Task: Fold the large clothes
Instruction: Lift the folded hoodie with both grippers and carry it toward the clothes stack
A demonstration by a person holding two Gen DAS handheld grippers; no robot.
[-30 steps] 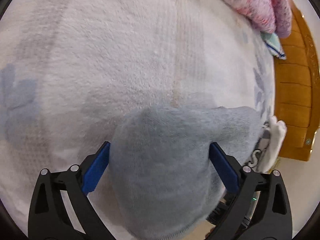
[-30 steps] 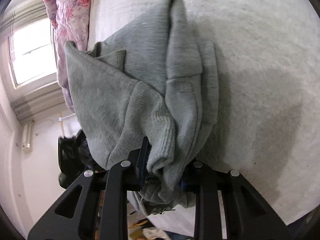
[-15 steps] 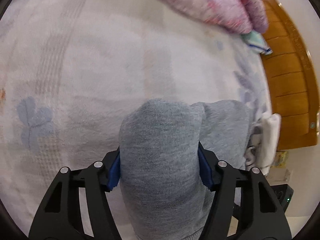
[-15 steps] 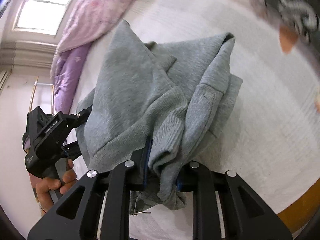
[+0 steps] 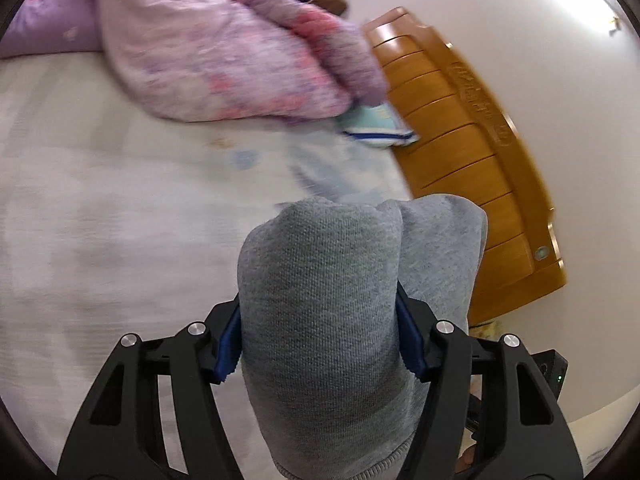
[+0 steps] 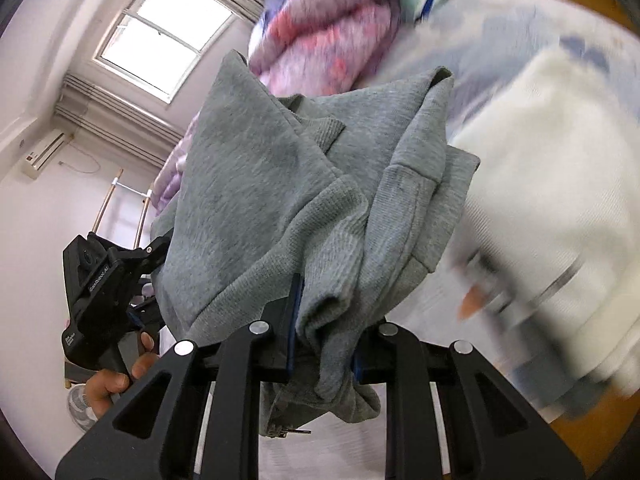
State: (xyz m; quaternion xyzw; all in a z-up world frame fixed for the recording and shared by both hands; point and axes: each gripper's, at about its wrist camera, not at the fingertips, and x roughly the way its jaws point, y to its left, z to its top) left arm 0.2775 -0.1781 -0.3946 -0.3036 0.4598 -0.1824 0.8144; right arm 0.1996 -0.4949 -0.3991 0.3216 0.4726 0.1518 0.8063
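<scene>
A grey sweatshirt (image 5: pixel 320 280), folded into a thick bundle, hangs in the air between both grippers. In the left wrist view my left gripper (image 5: pixel 320 342) is shut on the bundle's rounded fold, with both blue pads (image 5: pixel 230 344) pressed into the fabric. In the right wrist view the same sweatshirt (image 6: pixel 260 180) drapes in layers, and my right gripper (image 6: pixel 324 340) is shut on a bunched ribbed edge. A hand (image 6: pixel 116 380) grips the left gripper's black housing (image 6: pixel 100 288) at the garment's far side. The left fingertips are hidden behind the cloth there.
The white patterned bed sheet (image 5: pixel 100 200) lies below. A pink quilt (image 5: pixel 220 52) and a small teal cloth (image 5: pixel 376 124) are heaped by the wooden bed end (image 5: pixel 472 168). A white folded pile (image 6: pixel 552 200) lies blurred at the right, a window (image 6: pixel 160 32) upper left.
The left jaws closed from wide open onto the bundle. Both grippers then rose with the sweatshirt off the bed, and the views swung up toward the quilt, bed end and window.
</scene>
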